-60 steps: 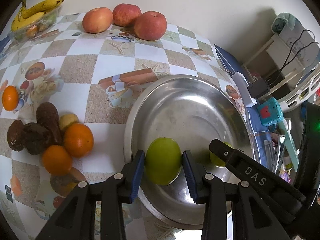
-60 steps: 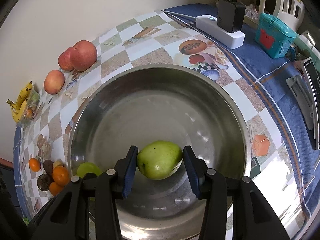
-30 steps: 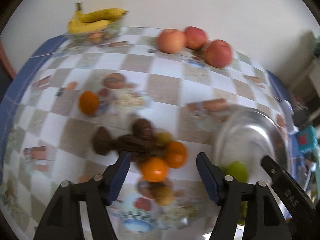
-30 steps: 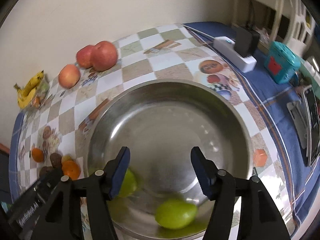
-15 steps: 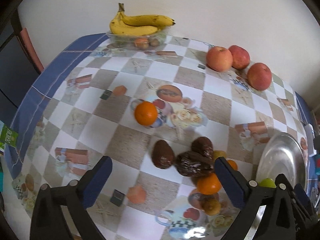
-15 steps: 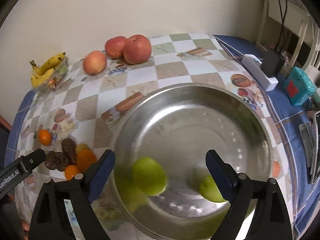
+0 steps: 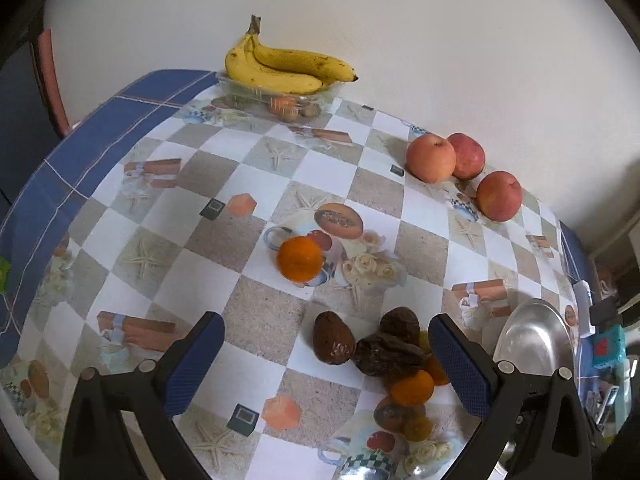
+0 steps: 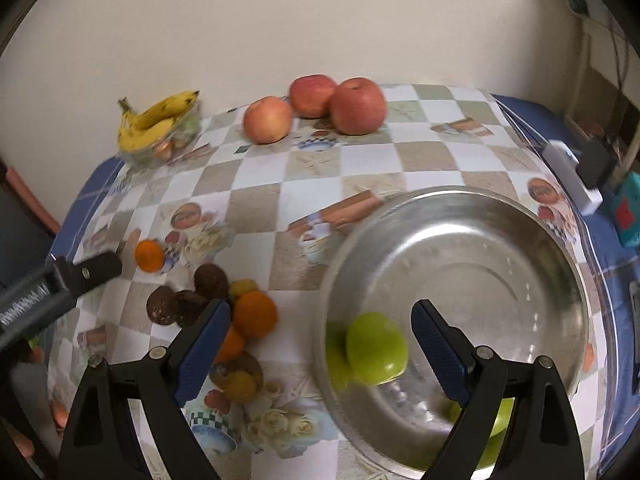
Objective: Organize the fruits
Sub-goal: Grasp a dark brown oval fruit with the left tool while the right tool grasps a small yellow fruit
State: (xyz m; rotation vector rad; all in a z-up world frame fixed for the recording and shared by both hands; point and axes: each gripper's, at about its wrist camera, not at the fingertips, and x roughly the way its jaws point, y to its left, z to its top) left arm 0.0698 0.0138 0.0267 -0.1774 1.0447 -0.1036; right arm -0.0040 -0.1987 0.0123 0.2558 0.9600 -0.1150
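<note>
Green fruit (image 8: 376, 348) in the steel bowl (image 8: 520, 216) shows only rightward.

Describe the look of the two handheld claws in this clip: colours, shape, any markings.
Both match: the left claw and right claw have matte black angular arms with triangular cut-outs and silver screw heads, ending in flat blue textured pads. Seen from the right wrist view, the left claw's black body carries white printed lettering, too blurred to read. No sleeves or cables show.
</note>
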